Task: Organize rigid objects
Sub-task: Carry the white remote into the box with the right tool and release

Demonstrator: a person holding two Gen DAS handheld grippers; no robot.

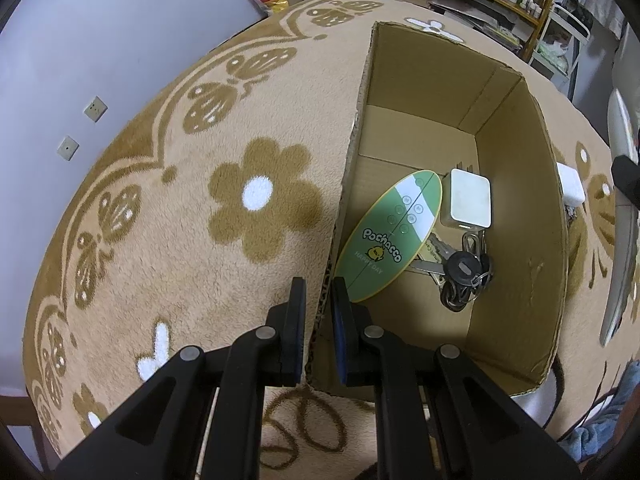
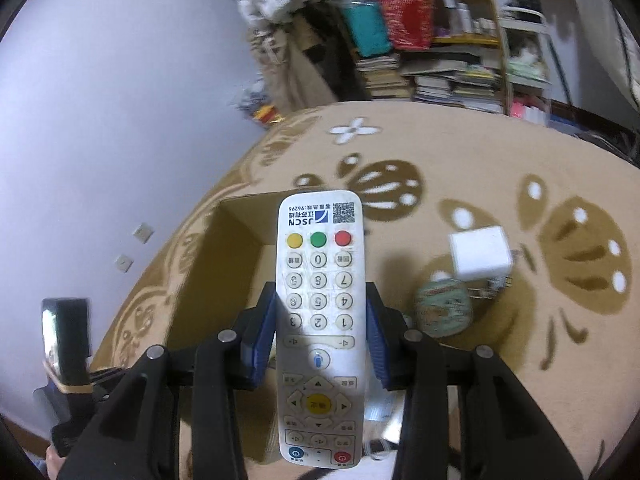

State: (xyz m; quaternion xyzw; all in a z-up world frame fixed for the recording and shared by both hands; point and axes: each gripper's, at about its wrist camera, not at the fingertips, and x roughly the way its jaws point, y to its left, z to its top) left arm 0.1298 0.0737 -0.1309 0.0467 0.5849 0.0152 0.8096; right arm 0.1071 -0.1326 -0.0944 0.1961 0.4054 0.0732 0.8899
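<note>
My left gripper (image 1: 319,288) is shut on the near left wall of an open cardboard box (image 1: 520,216). Inside the box lie a green oval Pochacco remote (image 1: 390,236), a white square charger (image 1: 470,200) and a bunch of keys (image 1: 464,270). My right gripper (image 2: 322,300) is shut on a white JSCN remote control (image 2: 319,320), held above the box (image 2: 224,248). On the carpet to the right lie a white cube plug (image 2: 480,254) and a round greenish tin (image 2: 442,308).
The box stands on a beige carpet (image 1: 180,200) with brown flowers and butterflies. A white cube (image 1: 570,184) lies just outside the box's right wall. Cluttered shelves with books (image 2: 440,76) stand behind. The left gripper's body (image 2: 66,344) shows at the left.
</note>
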